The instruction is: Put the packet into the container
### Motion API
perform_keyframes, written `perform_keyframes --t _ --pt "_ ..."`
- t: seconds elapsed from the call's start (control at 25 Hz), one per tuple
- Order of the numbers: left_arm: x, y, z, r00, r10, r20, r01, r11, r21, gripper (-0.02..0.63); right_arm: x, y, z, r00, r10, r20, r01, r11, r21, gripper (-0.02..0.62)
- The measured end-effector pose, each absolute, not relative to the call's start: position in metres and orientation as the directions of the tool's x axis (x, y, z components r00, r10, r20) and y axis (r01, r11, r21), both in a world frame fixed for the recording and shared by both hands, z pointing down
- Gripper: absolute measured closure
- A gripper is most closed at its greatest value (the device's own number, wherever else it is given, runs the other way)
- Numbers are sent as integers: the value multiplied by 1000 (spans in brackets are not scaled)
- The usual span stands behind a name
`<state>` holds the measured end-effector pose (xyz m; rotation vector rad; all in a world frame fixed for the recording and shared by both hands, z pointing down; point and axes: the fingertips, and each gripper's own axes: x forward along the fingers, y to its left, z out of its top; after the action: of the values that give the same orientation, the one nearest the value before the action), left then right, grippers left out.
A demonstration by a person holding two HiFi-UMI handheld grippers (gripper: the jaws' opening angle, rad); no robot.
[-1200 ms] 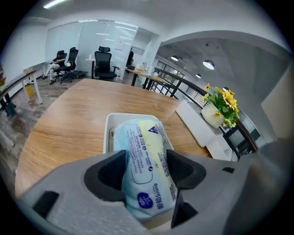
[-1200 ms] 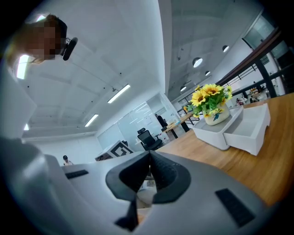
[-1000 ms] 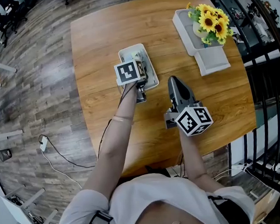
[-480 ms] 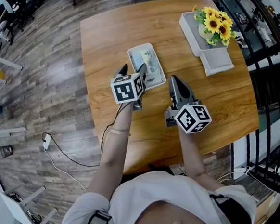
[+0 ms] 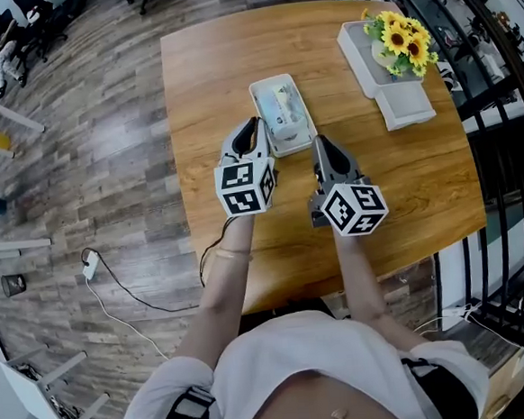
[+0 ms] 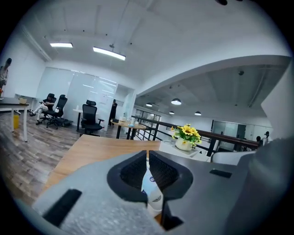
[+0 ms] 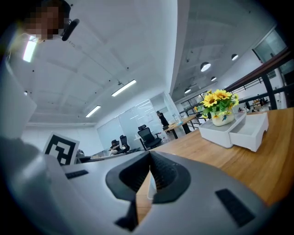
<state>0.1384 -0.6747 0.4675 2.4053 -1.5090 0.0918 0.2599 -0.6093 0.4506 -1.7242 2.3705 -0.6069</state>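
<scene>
A white container (image 5: 257, 94) stands on the wooden table (image 5: 207, 82), with the pale packet (image 5: 283, 114) lying inside it. My left gripper (image 5: 255, 125) sits just left of the container's near end. Its jaws are closing, almost together, with nothing between them. In the left gripper view the left gripper (image 6: 147, 154) shows a thin slit, and the white and blue packet (image 6: 151, 193) shows beyond it. My right gripper (image 5: 320, 143) rests below the container's right corner, shut and empty. The right gripper (image 7: 149, 156) shows pads meeting in its own view.
A pot of sunflowers (image 5: 397, 40) stands in a white tray (image 5: 405, 104) at the table's far right. A railing (image 5: 497, 95) runs along the right side. Wood floor with a cable (image 5: 115, 288) lies to the left. Office chairs (image 6: 92, 119) stand far off.
My left gripper drew back from over the container toward the person and its jaws came together. The packet stays in the container. The right gripper barely moved.
</scene>
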Motion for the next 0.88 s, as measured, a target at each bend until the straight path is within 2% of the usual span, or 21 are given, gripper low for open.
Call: perform_keyframes --t 0.08,0.48,0.88 --pt "139 -664 459 477 -862 174 -873 -440 210 597 254 -603 449 -337 -935 113 -880 270 -391 583" --pt "136 -559 445 566 -818 105 -824 -554 124 598 224 -544 440 -373 -924 81 -905 343 -251 584" --pt "126 -514 433 596 -800 71 -801 -586 121 598 207 -494 418 -319 -948 26 -928 306 -212 584"
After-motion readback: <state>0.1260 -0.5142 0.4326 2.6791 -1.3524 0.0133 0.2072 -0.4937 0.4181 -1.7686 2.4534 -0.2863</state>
